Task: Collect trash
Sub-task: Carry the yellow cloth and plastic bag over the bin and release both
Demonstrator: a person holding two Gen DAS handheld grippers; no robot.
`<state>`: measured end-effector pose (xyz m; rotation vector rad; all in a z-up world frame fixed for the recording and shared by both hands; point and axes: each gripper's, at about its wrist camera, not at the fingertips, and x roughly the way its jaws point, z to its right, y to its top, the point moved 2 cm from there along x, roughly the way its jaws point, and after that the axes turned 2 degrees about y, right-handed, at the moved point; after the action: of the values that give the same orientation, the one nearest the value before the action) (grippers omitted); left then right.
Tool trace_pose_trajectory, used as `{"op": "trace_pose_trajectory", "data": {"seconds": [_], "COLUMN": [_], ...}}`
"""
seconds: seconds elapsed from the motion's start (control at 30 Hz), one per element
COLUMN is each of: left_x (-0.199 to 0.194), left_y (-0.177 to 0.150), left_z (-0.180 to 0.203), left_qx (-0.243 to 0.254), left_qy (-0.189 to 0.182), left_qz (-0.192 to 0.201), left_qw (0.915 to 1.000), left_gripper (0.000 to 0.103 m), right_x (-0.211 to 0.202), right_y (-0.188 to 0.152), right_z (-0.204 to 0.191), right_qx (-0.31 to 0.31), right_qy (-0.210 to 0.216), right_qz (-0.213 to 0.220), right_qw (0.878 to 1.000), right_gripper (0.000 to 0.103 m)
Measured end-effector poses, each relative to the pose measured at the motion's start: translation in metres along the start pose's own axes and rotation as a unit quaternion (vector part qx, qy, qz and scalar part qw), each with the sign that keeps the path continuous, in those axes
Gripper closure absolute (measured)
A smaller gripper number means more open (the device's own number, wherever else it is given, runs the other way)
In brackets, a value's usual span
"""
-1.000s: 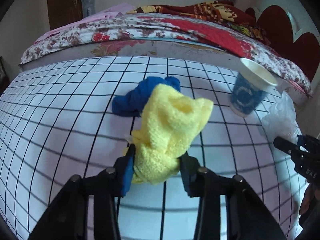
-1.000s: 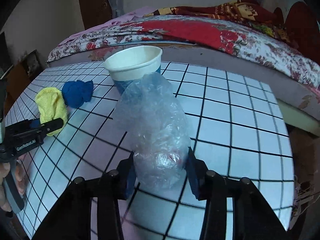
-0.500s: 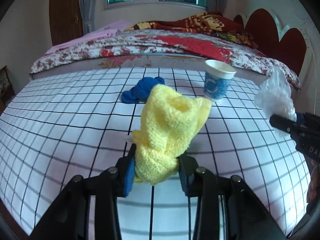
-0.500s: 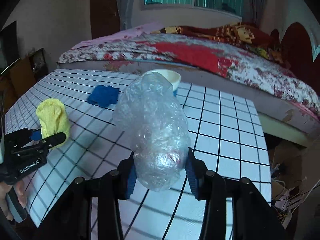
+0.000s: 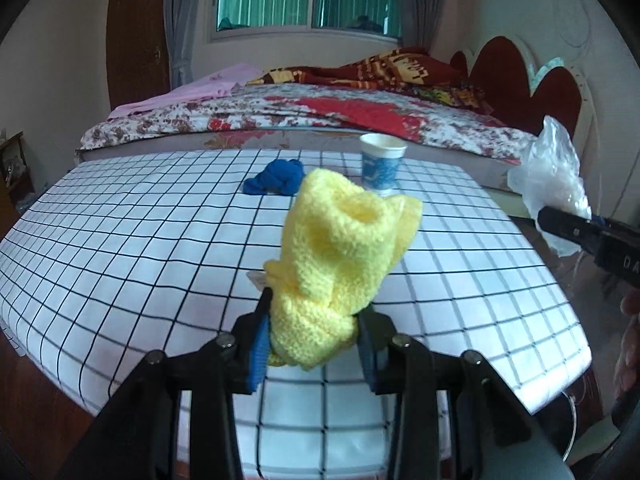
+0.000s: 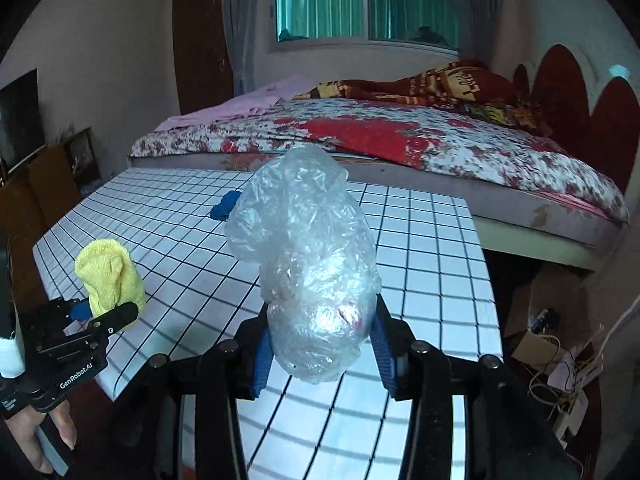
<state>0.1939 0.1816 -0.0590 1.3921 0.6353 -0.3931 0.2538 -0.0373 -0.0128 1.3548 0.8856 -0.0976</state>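
Crumpled clear plastic bag (image 6: 308,276) bulges up between the right gripper (image 6: 320,344)'s blue pads, clamped above the near part of the grid-patterned table (image 6: 424,280); it hides the paper cup (image 5: 382,166) from the right wrist view and most of the blue cloth (image 6: 225,206). The left gripper (image 5: 314,340) pinches a yellow knitted cloth (image 5: 340,260), whose bulk covers the fingertips.

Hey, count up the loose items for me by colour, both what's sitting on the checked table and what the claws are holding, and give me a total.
Yellow: 1, the fuzzy yellow knit cloth in the left claw.
Blue: 2, the crumpled blue cloth and the blue-and-white paper cup, both on the table.
Clear: 1, the crumpled clear plastic bag in the right claw.
Total: 4.
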Motion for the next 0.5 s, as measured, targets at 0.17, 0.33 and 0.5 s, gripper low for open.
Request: {"op": "trace_pose_trajectory", "data": {"seconds": [0.17, 0.33, 0.5], "left_x": [-0.031, -0.053, -0.071], "left_y": [-0.008, -0.018, -0.027], "left_z": [0.019, 0.046, 0.073], "left_qx": [0.011, 0.027, 0.05], "left_qy": [-0.016, -0.037, -0.059], "left_qz": [0.019, 0.029, 0.037], "left_qw": [0.9996, 0.9985, 0.9964], "left_gripper": [0.065, 0.065, 0.065], "right_x": [-0.038, -0.07, -0.097], "right_y": [-0.014, -0.031, -0.05], "right_z": [0.006, 0.015, 0.028], "right_qx": [0.009, 0.02, 0.037], "right_qy": [-0.008, -0.023, -0.038], "right_qz": [0.016, 0.025, 0.028], "right_qw": [1.0, 0.999, 0.998], "right_gripper": [0.058, 0.058, 0.058]}}
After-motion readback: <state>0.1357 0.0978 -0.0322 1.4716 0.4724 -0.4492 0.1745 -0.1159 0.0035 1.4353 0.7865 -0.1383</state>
